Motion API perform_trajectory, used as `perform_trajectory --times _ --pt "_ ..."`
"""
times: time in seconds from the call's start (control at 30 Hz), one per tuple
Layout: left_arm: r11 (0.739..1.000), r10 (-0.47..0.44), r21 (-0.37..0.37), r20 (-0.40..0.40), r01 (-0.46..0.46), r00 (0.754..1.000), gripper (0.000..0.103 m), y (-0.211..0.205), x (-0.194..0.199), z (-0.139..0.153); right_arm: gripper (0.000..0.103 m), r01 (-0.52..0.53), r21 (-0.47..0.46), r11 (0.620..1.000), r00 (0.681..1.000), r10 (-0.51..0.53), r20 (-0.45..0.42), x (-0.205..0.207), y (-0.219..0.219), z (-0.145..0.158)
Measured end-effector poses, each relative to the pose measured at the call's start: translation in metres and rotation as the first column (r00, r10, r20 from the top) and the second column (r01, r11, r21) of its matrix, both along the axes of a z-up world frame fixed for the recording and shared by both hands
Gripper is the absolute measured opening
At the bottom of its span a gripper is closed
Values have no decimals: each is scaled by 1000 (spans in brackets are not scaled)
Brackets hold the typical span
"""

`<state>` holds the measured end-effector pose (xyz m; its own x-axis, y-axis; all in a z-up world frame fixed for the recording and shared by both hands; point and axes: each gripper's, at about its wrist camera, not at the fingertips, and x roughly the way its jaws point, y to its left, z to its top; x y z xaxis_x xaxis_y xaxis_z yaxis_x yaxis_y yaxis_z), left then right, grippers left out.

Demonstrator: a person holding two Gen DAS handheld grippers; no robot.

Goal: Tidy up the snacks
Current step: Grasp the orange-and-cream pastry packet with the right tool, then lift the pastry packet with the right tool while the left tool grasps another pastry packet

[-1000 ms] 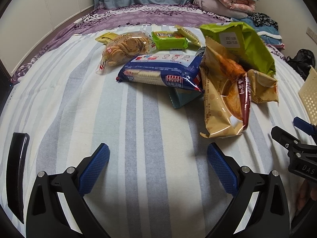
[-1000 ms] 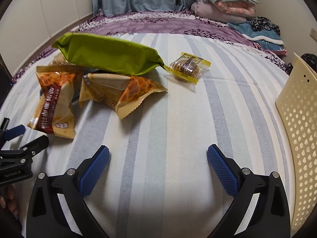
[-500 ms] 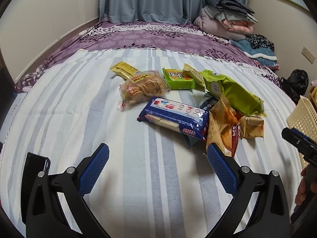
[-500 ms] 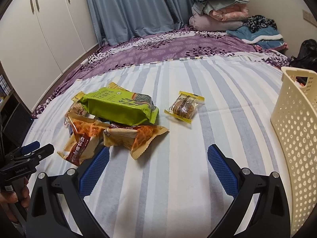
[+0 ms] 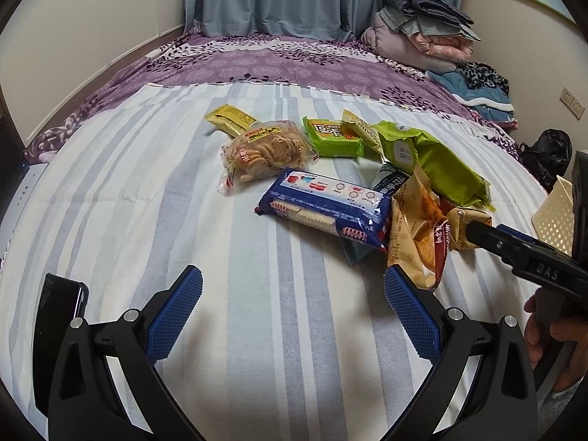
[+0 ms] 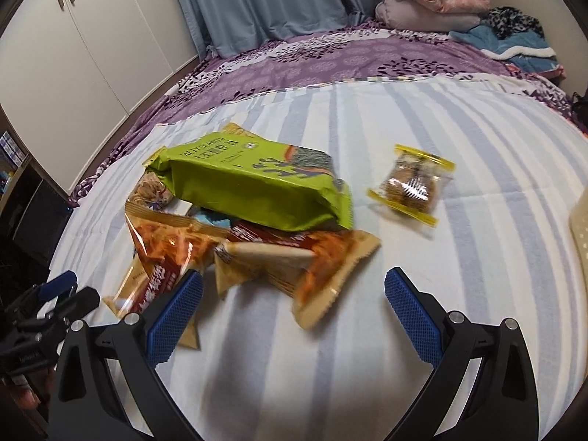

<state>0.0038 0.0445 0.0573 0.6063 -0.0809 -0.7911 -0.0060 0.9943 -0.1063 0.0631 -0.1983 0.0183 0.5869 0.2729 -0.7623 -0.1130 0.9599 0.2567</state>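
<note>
Several snack packs lie in a heap on the striped bed sheet (image 5: 110,191). In the left wrist view a blue cracker pack (image 5: 325,207) lies nearest, with a clear biscuit bag (image 5: 266,149), a small green pack (image 5: 332,136), a long green bag (image 5: 433,163) and tan-orange bags (image 5: 417,235) around it. My left gripper (image 5: 292,312) is open above bare sheet, short of the pile. In the right wrist view the long green bag (image 6: 253,187) rests on the tan-orange bags (image 6: 294,261), and a small yellow-edged packet (image 6: 411,183) lies apart to the right. My right gripper (image 6: 294,312) is open, close over the tan-orange bags.
A cream perforated basket (image 5: 555,213) stands at the bed's right edge. Folded blankets (image 5: 422,36) and clothes are piled at the far right corner. White cabinets (image 6: 92,29) line the left wall. A black phone-like object (image 5: 58,308) sits at the left gripper's side.
Both grippers have shifted view: the left one now sits lower and nearer the pile, and the right one has closed in on the tan-orange bags. Both stay open.
</note>
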Motion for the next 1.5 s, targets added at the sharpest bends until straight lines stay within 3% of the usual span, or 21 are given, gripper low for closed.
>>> perform_trajectory --times 0.37,0.5,0.6,1.03,1.3,1.43,1.5 --pt "1000 3 -16 -15 -3 1000 100 5 4 -6 98 37 -69 997 998 -40 -40 27 13 -19" --pt "1000 -10 -15 -3 10 1000 100 0 3 -2 79 25 -70 997 999 -27 -18 21 12 -17" --pt "999 -25 -21 5 25 1000 100 -6 3 3 75 21 -87 996 1000 -21 -2 12 10 -14" --pt "990 -134 -50 18 134 991 100 -62 11 8 74 93 -20 995 994 -92 64 -45 -46 9" --pt "983 -185 -25 -8 184 983 100 -96 31 -13 74 120 28 992 990 -121 71 -64 -66 9" --pt "984 -178 -8 -14 178 984 92 -104 38 -21 74 132 46 990 989 -135 68 -68 -74 8" --pt "984 -180 -9 -24 180 983 76 -106 41 -26 74 136 54 989 988 -139 68 -69 -75 7"
